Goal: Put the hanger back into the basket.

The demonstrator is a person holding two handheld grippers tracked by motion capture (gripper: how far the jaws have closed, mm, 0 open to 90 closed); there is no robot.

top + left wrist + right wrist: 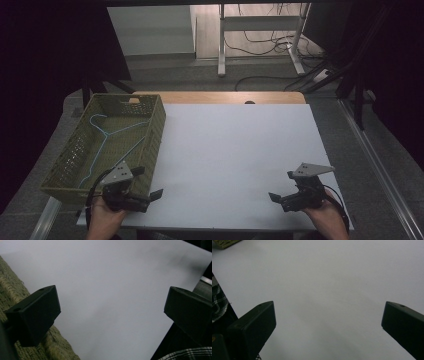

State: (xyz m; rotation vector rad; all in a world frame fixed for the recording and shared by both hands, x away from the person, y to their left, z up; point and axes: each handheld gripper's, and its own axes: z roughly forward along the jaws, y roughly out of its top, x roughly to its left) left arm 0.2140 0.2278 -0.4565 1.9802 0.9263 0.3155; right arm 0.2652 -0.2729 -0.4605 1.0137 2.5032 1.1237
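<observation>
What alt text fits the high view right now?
A person's hands hold the left gripper and right gripper, both open, at the near edge of a white table. A green basket at left holds a blue hanger.

Holding two black two-jaw grippers: left gripper point(148, 183) & right gripper point(281, 186), each w/ grey three-cornered plate on top, blocky jaws w/ small holes, black cable trailing. Wearing plaid fabric point(186, 353).

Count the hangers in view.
1. A light blue wire hanger lies inside the green basket at the table's left; the basket's near wall could hide something flat.
</observation>
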